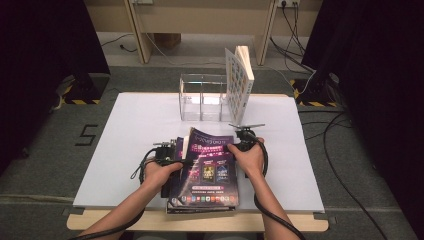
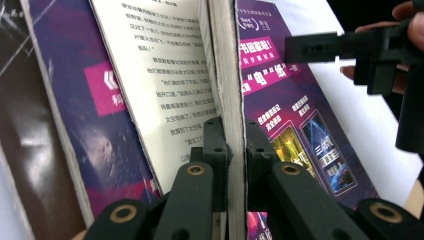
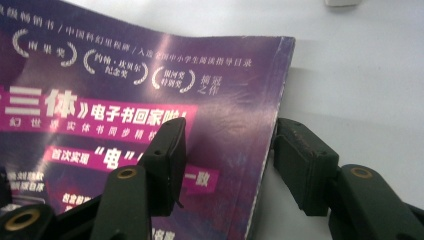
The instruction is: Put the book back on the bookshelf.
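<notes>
The high view gives the general layout: a purple-covered book (image 1: pixel 205 172) lies at the near middle of the white table (image 1: pixel 125 130), with its upper cover and a block of pages lifted on the left side. Behind it stands a clear acrylic organiser (image 1: pixel 202 97), with a second, white-patterned book (image 1: pixel 239 82) upright in its right-hand compartment. The left gripper view supplies what the high view cannot resolve: the left gripper (image 2: pixel 236 145) has its two black jaws clamped on the raised cover and page block, pads pressing from both sides, printed text exposed on the opened page beside it. That view also shows the right gripper (image 2: pixel 320 47) farther off, at the book's far edge. The right gripper view shows the jaws of the right gripper (image 3: pixel 227 160) standing apart and astride the cover's corner edge, one above the purple cover, the other over bare table; no pad presses on the book. In the high view both forearms enter from the bottom edge, the left hand (image 1: pixel 159 172) at the book's left edge, the right hand (image 1: pixel 248 159) at its upper right corner, both grippers pointing inward toward the book.
</notes>
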